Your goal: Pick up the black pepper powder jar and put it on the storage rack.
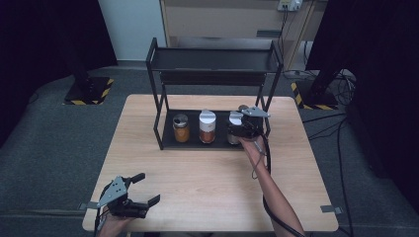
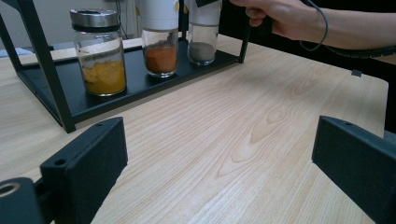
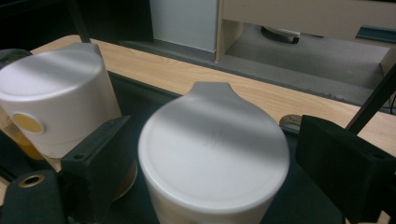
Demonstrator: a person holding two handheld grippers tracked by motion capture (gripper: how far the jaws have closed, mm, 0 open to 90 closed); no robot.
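Note:
A black two-tier rack (image 1: 157, 106) stands at the back of the wooden table (image 1: 207, 182). On its lower shelf (image 2: 140, 91) stand three spice jars: a metal-lidded jar of yellow powder (image 1: 181, 128) (image 2: 99, 51), a white-capped jar of orange powder (image 1: 207, 126) (image 2: 160, 39) and a white-capped jar of dark powder (image 1: 234, 121) (image 2: 202, 35). My right gripper (image 1: 237, 129) (image 3: 210, 154) is open, its jaws on either side of the dark-powder jar's white cap (image 3: 212, 149) with narrow gaps. My left gripper (image 1: 146, 188) (image 2: 222, 140) is open and empty near the table's front left.
The rack's top shelf (image 1: 212, 60) hangs over the jars, with posts (image 1: 264, 101) beside my right hand. A small cork-coloured round thing (image 3: 292, 122) lies behind the right jar. A cabinet (image 1: 222, 19) and cables (image 1: 341, 84) are on the floor beyond the table.

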